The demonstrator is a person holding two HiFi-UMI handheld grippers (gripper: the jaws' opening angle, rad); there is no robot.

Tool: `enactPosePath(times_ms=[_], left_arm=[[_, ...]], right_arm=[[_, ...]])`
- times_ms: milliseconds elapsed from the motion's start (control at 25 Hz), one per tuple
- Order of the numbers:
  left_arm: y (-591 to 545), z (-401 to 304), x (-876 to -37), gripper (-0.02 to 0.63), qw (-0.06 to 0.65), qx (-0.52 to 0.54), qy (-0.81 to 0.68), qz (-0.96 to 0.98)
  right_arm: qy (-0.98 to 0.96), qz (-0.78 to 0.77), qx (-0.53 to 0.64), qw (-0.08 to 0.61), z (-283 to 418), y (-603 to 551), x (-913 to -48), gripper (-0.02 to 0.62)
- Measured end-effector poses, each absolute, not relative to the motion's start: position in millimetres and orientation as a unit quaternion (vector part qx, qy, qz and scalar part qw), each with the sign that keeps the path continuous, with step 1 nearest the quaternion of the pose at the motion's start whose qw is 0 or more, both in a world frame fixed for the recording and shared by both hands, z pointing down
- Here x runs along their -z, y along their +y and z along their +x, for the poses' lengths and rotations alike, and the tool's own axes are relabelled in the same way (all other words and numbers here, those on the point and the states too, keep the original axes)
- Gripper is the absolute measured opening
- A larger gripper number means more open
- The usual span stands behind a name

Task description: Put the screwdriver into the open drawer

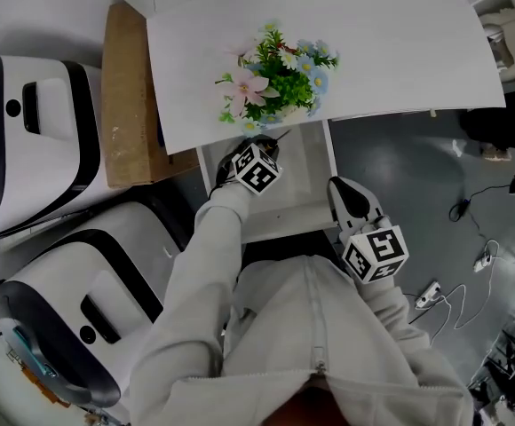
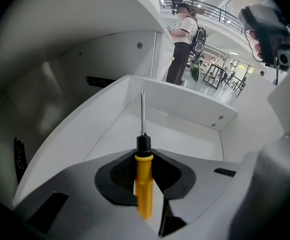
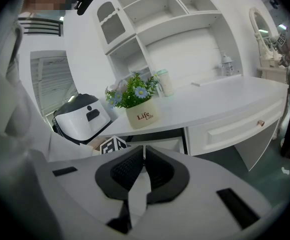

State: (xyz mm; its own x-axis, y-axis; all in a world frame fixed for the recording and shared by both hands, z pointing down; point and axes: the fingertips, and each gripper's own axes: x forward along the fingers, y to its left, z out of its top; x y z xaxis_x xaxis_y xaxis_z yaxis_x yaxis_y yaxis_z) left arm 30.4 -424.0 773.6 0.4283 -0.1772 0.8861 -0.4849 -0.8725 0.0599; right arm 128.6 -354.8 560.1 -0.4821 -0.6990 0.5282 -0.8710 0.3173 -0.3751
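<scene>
A screwdriver (image 2: 144,184) with a yellow handle and a black collar sits between the pads of my left gripper (image 2: 144,154), which is shut on it. Its thin shaft points down into the open white drawer (image 2: 185,139). In the head view the left gripper (image 1: 266,153) hangs over the open drawer (image 1: 309,174) under the white desk (image 1: 373,51). My right gripper (image 1: 344,189) hovers at the drawer's front right corner. Its pads meet with nothing between them, as the right gripper view (image 3: 144,151) shows. The left gripper's marker cube (image 3: 112,146) shows in front of it.
A pot of flowers (image 1: 280,74) stands on the desk just above the drawer. A brown box (image 1: 129,96) and two white machines (image 1: 35,131) are at the left. Cables (image 1: 453,300) lie on the floor at the right. A closed drawer (image 3: 235,129) is beside the open one.
</scene>
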Motion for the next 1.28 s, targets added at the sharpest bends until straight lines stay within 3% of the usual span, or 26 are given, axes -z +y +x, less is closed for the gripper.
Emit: enactPosePath(times_ms=[560,920,1280], left_arm=[[-425.6,26.6,-789.1,0.075,0.162,-0.523,-0.199,0.813],[-427.1,25.3,-786.7,0.174,0.164,-0.527,-0.207,0.808],[-423.5,23.6,-769.9,0.178,0.165,-0.518,-0.218,0.810]], right_arm=[[-0.795,0.490,-0.332,0.135,131.7,-345.4,-565.4,0.038],[-0.794,0.492,-0.334,0.130,137.5,-342.1,-564.8,0.038],[-0.797,0.488,-0.336,0.114,139.1,-343.0,-562.7,0.038]])
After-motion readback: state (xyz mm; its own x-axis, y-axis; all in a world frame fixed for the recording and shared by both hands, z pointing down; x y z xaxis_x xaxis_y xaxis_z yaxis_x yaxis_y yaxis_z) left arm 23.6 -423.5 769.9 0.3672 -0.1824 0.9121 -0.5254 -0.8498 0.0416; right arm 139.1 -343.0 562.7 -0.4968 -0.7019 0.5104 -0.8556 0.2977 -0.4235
